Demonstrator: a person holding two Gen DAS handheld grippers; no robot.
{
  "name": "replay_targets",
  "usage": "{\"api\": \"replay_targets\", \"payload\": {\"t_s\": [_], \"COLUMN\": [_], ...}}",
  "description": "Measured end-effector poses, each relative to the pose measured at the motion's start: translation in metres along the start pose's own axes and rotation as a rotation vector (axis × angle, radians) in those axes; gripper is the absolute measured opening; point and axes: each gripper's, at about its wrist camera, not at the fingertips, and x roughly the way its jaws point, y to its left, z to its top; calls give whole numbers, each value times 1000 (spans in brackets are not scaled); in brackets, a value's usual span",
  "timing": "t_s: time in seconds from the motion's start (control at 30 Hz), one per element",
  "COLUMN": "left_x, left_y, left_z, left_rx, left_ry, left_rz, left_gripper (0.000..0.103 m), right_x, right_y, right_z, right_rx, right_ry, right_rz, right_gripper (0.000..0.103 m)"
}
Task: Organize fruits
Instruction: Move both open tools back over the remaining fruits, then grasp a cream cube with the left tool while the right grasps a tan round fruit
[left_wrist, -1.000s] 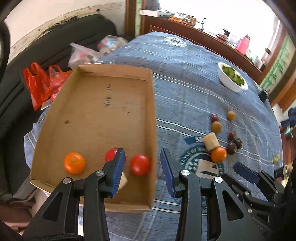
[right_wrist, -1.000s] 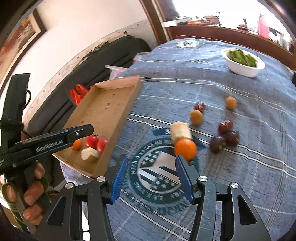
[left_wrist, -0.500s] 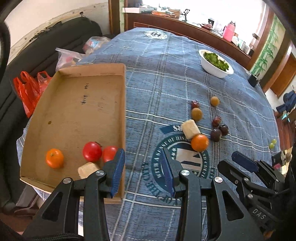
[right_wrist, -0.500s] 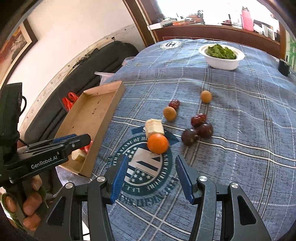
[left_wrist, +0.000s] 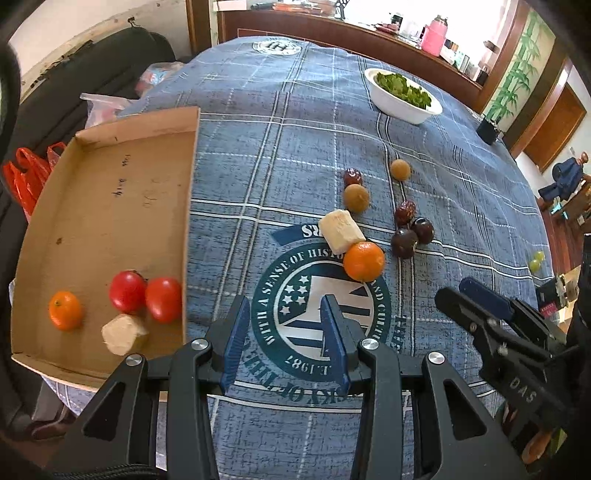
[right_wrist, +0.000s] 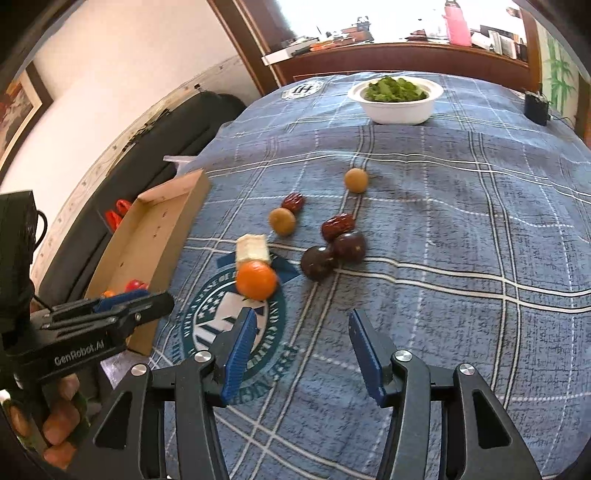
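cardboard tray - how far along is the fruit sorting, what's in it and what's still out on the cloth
Done: the cardboard tray holds a small orange, two tomatoes and a pale cut chunk.
In hand: nothing. The left gripper and right gripper are open and empty above the tablecloth.
Left: an orange, another pale chunk, brown and dark fruits, two green ones.

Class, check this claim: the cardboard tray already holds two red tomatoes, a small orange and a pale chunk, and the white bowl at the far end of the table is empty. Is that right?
Not quite. The white bowl is not empty: it holds green leaves, as the right wrist view shows. The rest stands: the tray holds two tomatoes, a small orange and a pale chunk.
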Motion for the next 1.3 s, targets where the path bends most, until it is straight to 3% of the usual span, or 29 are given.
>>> {"api": "replay_targets", "payload": {"t_s": [0.17, 0.53, 0.73, 0.83, 0.97, 1.03, 1.1, 1.3], "left_x": [8, 38, 68, 83, 82, 81, 79, 72], "left_y": [0, -17, -25, -29, -38, -37, -32, -11], "left_z": [8, 46, 59, 60, 57, 55, 54, 53], "left_rx": [-14, -46, -64, -67, -27, -19, -28, -71], "left_ry": [13, 31, 87, 113, 78, 60, 49, 31], "left_rz": [-31, -123, -135, -157, -119, -121, -158, -145], "left_gripper": [38, 37, 38, 47, 46, 44, 28, 27], "right_x": [7, 22, 45, 62, 93, 109, 111, 93], "right_y": [-14, -39, -42, -41, -36, -35, -33, -37], "right_z": [11, 66, 91, 100, 110, 110, 108, 103], "right_rx": [37, 98, 92, 81, 47, 30, 0, 48], "right_ry": [-8, -62, -52, -36, 0, 21, -8, -34], "right_rz": [-10, -51, -60, -71, -116, -143, -178, -135], "right_gripper": [42, 42, 44, 43, 42, 38, 26, 26]}}
